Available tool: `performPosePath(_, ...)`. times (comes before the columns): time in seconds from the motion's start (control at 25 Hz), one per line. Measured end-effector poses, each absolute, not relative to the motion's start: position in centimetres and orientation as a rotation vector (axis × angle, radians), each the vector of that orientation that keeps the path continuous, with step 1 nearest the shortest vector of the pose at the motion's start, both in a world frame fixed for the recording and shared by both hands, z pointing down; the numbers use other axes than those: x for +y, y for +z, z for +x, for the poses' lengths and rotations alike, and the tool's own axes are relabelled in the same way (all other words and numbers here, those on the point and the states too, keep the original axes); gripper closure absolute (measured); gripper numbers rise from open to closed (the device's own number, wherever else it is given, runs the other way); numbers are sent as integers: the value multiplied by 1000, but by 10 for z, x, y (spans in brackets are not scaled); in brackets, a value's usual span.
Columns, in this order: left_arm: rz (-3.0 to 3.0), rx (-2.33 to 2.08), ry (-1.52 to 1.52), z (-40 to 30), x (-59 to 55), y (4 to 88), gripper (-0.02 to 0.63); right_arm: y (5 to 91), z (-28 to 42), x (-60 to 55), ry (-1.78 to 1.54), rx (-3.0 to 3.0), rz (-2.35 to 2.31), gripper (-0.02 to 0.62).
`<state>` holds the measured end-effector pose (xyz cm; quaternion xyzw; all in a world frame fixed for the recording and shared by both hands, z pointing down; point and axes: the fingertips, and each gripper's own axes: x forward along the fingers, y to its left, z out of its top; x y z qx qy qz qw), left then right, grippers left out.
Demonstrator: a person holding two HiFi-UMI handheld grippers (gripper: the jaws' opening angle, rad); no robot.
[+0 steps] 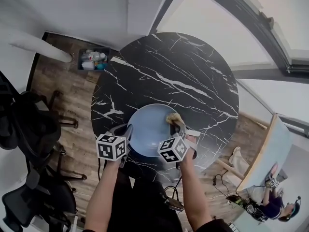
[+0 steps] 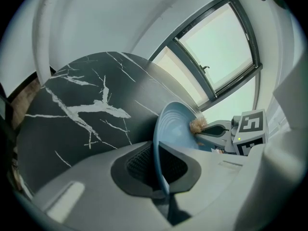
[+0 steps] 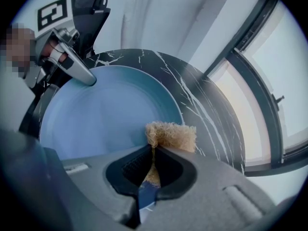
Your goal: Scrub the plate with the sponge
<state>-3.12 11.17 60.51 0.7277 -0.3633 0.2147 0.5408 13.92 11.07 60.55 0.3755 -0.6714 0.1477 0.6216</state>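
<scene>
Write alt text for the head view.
Seen from above, the left claw clamps the left rim of a light blue plate over a round black marble table, while the right claw holds a tan sponge at the plate's upper right edge. Dark office chairs stand at left.

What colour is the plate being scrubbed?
Light blue plate, clearest in the right gripper view.

One table (image 1: pixel 183 71), one plate (image 1: pixel 147 129), one sponge (image 1: pixel 173 118), one bin (image 1: pixel 94 59), two chairs (image 1: pixel 29 124), and two grippers: left gripper (image 1: pixel 128 128), right gripper (image 1: pixel 177 125).
</scene>
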Motion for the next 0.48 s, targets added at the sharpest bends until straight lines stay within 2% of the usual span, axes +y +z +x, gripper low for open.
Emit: performPosePath(0.48, 1732, -880, 493, -32, 111, 605, 591, 608, 142, 146, 350, -1497, 769, 574)
